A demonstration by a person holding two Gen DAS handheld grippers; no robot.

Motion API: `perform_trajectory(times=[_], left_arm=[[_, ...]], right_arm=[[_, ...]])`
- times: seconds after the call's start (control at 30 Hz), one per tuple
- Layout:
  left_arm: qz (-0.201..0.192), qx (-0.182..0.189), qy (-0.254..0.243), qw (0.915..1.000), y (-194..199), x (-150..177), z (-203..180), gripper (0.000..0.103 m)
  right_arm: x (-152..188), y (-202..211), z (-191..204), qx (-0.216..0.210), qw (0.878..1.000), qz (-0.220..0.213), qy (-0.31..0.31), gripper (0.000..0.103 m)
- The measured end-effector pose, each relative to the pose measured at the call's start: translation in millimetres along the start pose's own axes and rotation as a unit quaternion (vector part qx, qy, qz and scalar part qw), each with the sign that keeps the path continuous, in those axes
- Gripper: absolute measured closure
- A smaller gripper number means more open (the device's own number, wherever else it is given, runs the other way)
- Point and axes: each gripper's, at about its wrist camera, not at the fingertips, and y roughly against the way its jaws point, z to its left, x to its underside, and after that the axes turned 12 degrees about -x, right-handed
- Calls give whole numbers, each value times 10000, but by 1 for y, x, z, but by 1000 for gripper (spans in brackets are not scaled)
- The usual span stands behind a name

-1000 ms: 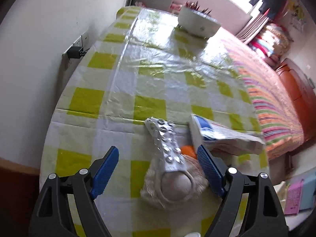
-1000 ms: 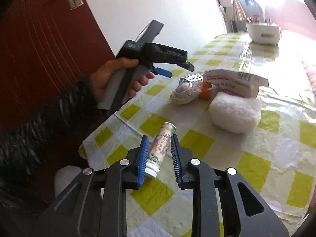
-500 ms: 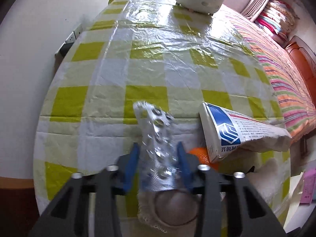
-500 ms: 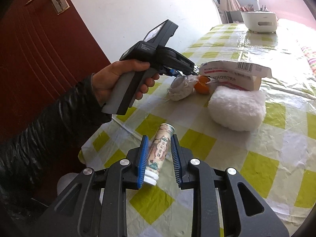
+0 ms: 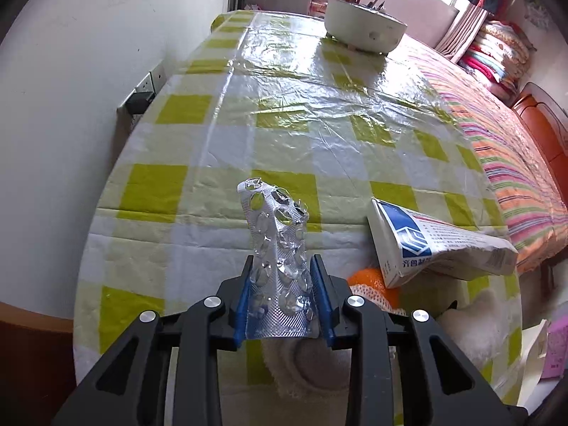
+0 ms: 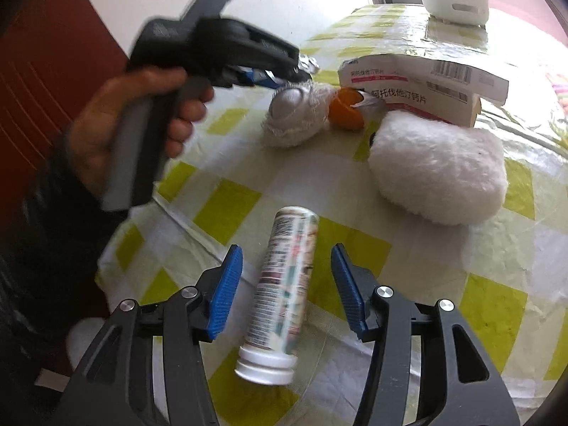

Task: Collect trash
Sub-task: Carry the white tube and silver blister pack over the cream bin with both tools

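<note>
Foil blister pack (image 5: 278,269) stood clamped in the left hand-held gripper (image 5: 280,305), raised off the table (image 5: 213,163) for disposal; the right hand-held gripper (image 6: 285,285) was opening, its bottle (image 6: 284,284) lying loose between the jaws.

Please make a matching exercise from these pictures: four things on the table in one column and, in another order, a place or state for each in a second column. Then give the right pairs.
Things
1. blister pack
2. bottle
3. medicine box
4. fluffy white pad

Places or states
A. lies between open jaws, untouched
B. flattened, lies behind an orange fruit
C. clamped between blue pads
D. rests on the checked cloth, in front of the box

Pairs: 1-C, 2-A, 3-B, 4-D
</note>
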Motion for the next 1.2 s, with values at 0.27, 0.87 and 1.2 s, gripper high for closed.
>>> perform_trajectory(times=[0.27, 0.87, 1.2], left_arm=[[-240, 137, 129, 9995, 26, 12, 15, 73], [-779, 504, 6, 9957, 87, 94, -19, 73], [-780, 945, -387, 9917, 101, 134, -79, 73]], right_arm=[[9, -15, 19, 699, 9957, 277, 542, 75], [22, 95, -20, 328, 9954, -847, -309, 75], [42, 129, -28, 556, 9888, -1281, -523, 75]])
